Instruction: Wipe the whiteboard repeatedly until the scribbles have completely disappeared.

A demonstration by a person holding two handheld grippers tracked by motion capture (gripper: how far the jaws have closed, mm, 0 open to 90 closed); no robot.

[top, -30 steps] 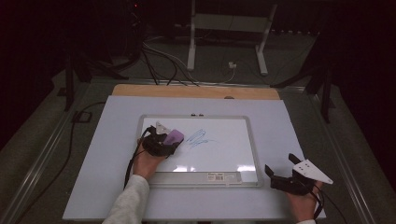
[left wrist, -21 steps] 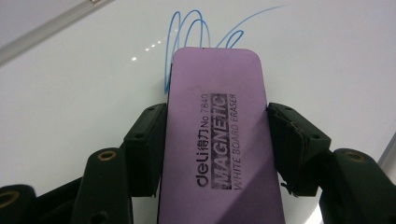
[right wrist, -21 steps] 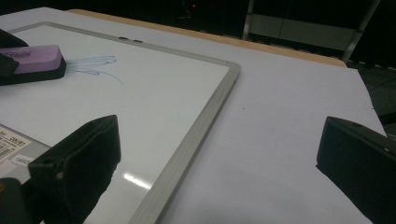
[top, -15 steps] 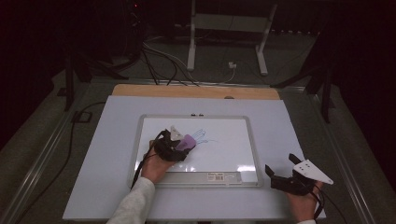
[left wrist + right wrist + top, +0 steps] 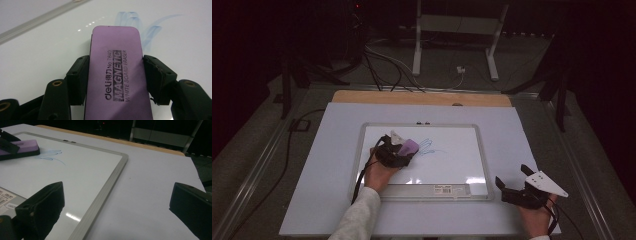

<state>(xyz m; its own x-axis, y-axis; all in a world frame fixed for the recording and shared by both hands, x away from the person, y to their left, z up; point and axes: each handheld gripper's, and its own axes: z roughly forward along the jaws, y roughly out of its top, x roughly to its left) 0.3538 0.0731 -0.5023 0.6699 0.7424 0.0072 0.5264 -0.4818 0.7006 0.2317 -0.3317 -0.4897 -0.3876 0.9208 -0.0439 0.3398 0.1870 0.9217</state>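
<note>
While the left tongs (image 5: pixel 404 150) stay out over the whiteboard (image 5: pixel 472 131), they are clamped on the purple eraser (image 5: pixel 410 147), one jaw on each long side, as the left gripper view shows plainly (eraser (image 5: pixel 117 72) printed "MAGNETIC WHITE BOARD ERASER").

Position: eraser sits flat on or just above the board surface, left of centre; contact with the board cannot be confirmed. Blue marker scribble (image 5: pixel 428 146) lies just right of the eraser's far end, touching or nearly touching its edge.

Right tongs (image 5: pixel 511 186) rest on the desk (image 5: pixel 327 165) at the near right, off the board's near right corner. Jaws stand wide apart, nothing between them. The right gripper view looks across the board frame (image 5: pixel 110 182) toward the eraser (image 5: pixel 21 147) and scribble (image 5: pixel 50 155).

Progress, judged:
- Eraser picked up and brought to the marks: done.
- Wiping: appears partly under way. The scribble looks pale and smeared in the left gripper view (image 5: pixel 140 27), yet loops and a trailing stroke remain.
- Left to do: pass the eraser rightward over the remaining blue lines until the board is clean.

Rest of the board surface reads white, apart from a label at the near edge (image 5: pixel 451 188).
</note>
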